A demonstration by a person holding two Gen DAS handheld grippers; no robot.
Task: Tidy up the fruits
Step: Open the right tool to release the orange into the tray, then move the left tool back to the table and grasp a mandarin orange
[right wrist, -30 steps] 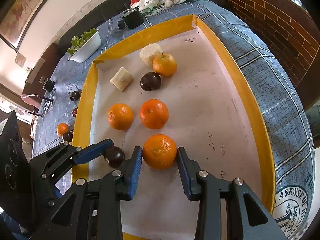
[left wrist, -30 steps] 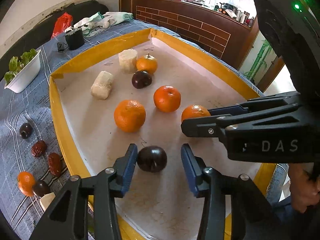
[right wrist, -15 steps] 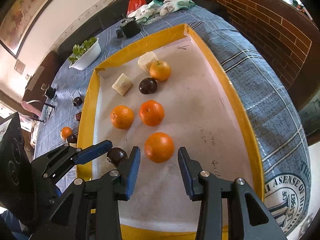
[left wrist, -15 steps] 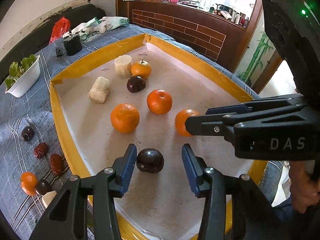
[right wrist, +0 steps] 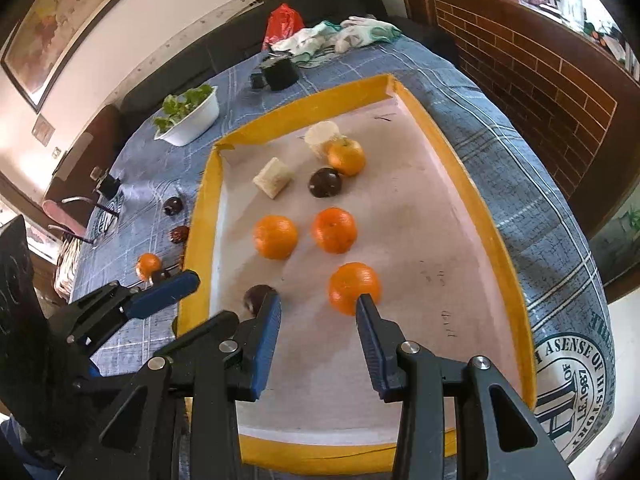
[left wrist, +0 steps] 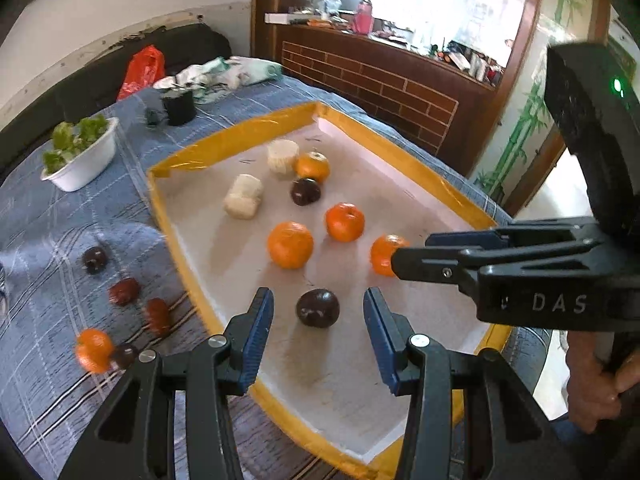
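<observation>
A yellow-rimmed tray (left wrist: 188, 156) (right wrist: 472, 184) holds several oranges, two dark plums and two pale corn pieces. My left gripper (left wrist: 318, 322) is open and empty, lifted behind a dark plum (left wrist: 317, 307) that lies on the tray. My right gripper (right wrist: 318, 322) is open and empty, lifted behind an orange (right wrist: 354, 287) that lies on the tray; that orange shows in the left wrist view (left wrist: 382, 254). The plum shows in the right wrist view (right wrist: 256, 298), partly hidden by a finger.
Left of the tray on the blue cloth lie a plum (left wrist: 95, 259), two red dates (left wrist: 125, 291), a small orange (left wrist: 93, 350) and another dark fruit. A white bowl of greens (left wrist: 80, 154), a black box (right wrist: 280, 72) and gloves (right wrist: 344, 38) sit at the back.
Both grippers have pulled back and up, away from the tray. The plum and the orange, which lay between the open fingers, stay on the tray.
</observation>
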